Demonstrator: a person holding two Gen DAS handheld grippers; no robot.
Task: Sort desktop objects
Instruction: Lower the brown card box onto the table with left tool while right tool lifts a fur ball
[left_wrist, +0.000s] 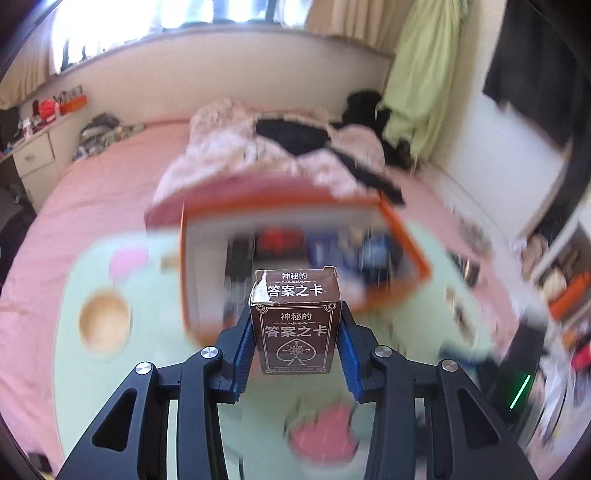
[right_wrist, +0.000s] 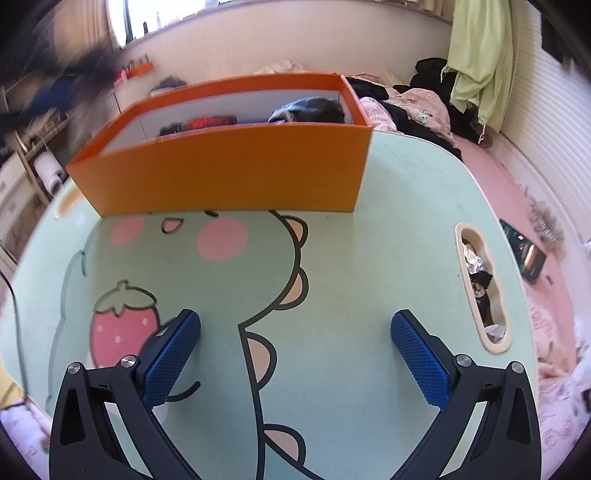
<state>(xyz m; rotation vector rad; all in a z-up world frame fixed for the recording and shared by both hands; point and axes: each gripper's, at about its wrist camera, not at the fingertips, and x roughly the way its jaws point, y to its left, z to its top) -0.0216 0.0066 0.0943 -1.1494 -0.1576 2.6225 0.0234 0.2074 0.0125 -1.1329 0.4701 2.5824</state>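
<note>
My left gripper (left_wrist: 295, 332) is shut on a brown card box (left_wrist: 297, 325) with white Chinese lettering and a spade emblem, held upright in the air above the green table. Behind it the orange storage box (left_wrist: 402, 229) shows blurred, open at the top, with several items inside. In the right wrist view the same orange box (right_wrist: 229, 170) stands at the far side of the green cartoon table (right_wrist: 388, 258), holding a dark object (right_wrist: 310, 109) and a red item (right_wrist: 210, 122). My right gripper (right_wrist: 295, 325) is open and empty, low over the table.
A pink bed with rumpled bedding (left_wrist: 258, 147) and black clothes lies beyond the table. The table has a slot handle (right_wrist: 484, 288) at its right edge. A phone (right_wrist: 522, 254) lies on the bed to the right. A round wooden-looking dish print (left_wrist: 105, 321) shows at the left.
</note>
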